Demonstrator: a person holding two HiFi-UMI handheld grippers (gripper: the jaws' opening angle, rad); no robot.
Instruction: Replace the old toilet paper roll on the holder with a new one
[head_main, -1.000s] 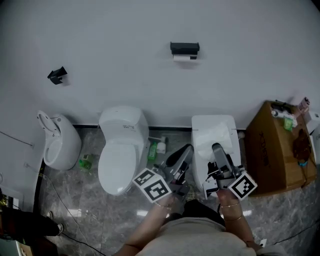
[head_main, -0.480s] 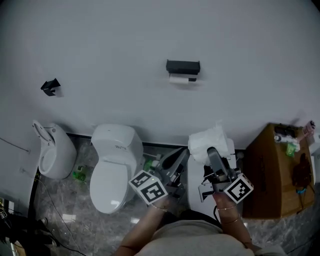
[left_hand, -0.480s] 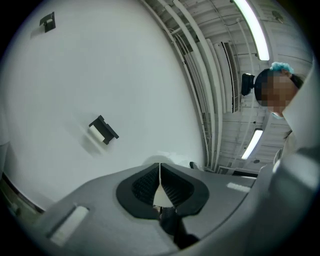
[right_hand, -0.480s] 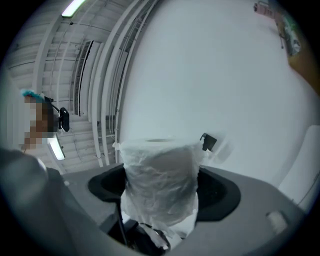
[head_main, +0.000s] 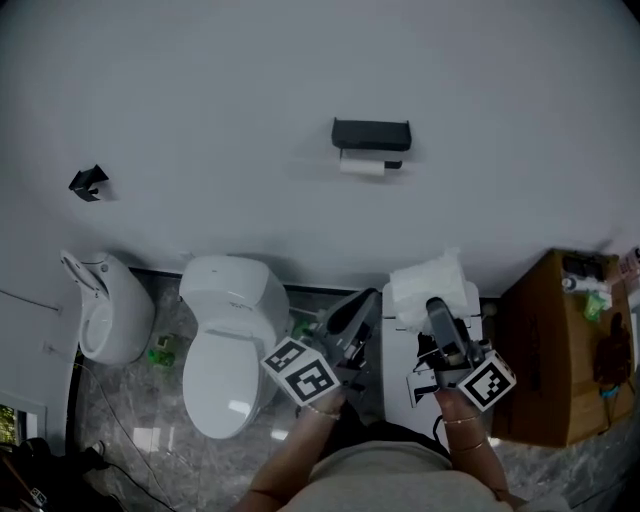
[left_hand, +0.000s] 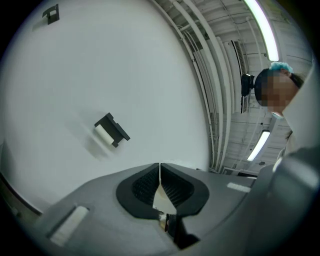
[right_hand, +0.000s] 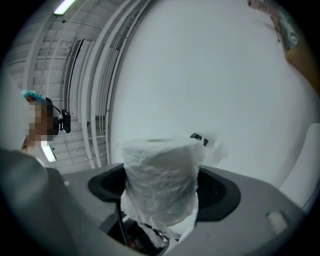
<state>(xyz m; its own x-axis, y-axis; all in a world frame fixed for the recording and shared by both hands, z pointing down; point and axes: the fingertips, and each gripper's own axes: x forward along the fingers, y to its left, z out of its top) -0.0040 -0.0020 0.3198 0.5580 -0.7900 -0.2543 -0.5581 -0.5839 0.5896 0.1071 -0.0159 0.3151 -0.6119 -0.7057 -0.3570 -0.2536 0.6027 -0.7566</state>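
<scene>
A black holder (head_main: 371, 134) hangs on the white wall with the thin old roll (head_main: 361, 167) under it. In the left gripper view the holder (left_hand: 116, 128) and old roll (left_hand: 103, 134) sit far ahead, up and left of my left gripper (left_hand: 160, 169), whose jaws are shut and empty. From the head view the left gripper (head_main: 358, 304) points at the wall, well below the holder. My right gripper (head_main: 434, 301) is shut on a new roll (head_main: 428, 281) wrapped in clear plastic. That new roll (right_hand: 160, 180) stands upright between the pads and hides most of the holder (right_hand: 199, 137).
A white toilet (head_main: 228, 340) and a white urinal (head_main: 104, 312) stand at the left, with green bottles (head_main: 160, 352) on the floor. Below the right gripper is a white unit (head_main: 405, 385). A cardboard box (head_main: 555, 350) with small items stands at the right. A black hook (head_main: 87, 182) is on the wall.
Both grippers have moved toward the wall, the right one carrying the wrapped roll. The holder now sits lower and larger in the head view.
</scene>
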